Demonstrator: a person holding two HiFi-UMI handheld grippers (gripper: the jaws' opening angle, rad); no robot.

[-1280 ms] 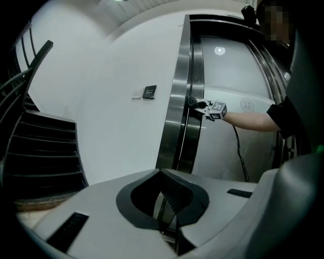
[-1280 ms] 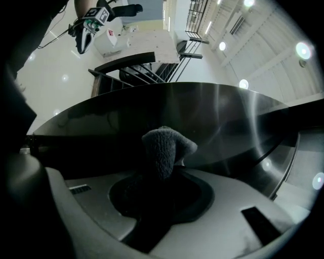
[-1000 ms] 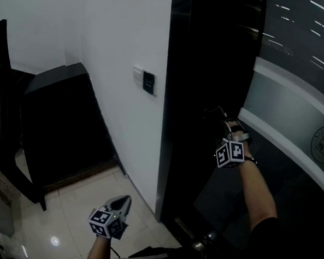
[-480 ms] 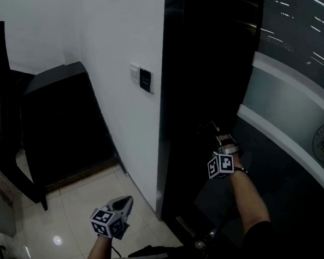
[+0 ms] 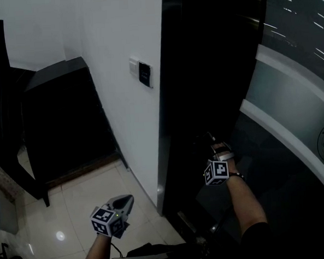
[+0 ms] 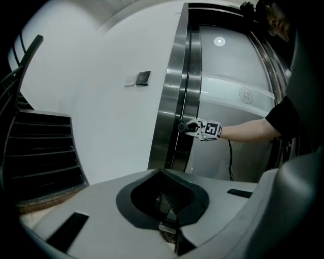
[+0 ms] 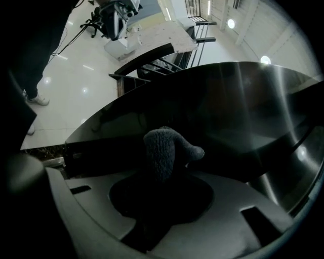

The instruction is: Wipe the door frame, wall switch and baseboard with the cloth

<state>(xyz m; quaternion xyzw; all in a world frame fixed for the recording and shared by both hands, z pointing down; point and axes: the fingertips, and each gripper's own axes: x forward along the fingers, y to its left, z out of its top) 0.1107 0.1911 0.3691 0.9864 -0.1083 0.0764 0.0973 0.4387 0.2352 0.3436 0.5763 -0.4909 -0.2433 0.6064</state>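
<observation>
Head view: you are holding the right gripper (image 5: pixel 206 144) low against the dark door frame (image 5: pixel 168 98), nose aimed at its inner face. The left gripper (image 5: pixel 124 201) is hanging idle lower down and to its left, over the floor tiles (image 5: pixel 73 197). The wall switch (image 5: pixel 145 74) is sitting above and left of the right gripper, well apart from it. No baseboard is showing clearly. A glass door (image 5: pixel 292 107) is closing off the right gripper's right side, and a dark cabinet (image 5: pixel 63 121) is standing beyond the left gripper.

Left gripper view: the left gripper (image 6: pixel 167 205) is showing its jaws pressed together on nothing. Ahead of it, the right gripper (image 6: pixel 191 126) is meeting the frame (image 6: pixel 174 91) with the cloth (image 6: pixel 182 125) at its tip. A cable (image 6: pixel 230 162) is dangling below your forearm.

Right gripper view: the right gripper (image 7: pixel 162 195) is pinching the cloth (image 7: pixel 164 149), with only a short tuft poking past the jaws, close up to the steel.

With so little cloth out, tilting or pressing hard is likely to bring bare jaw edges onto the metal, and dragging could tug the tuft loose. The cable may snag as you are reaching down. The open room is lying up the frame and leftward across the wall, while the glass side is looking tight.
</observation>
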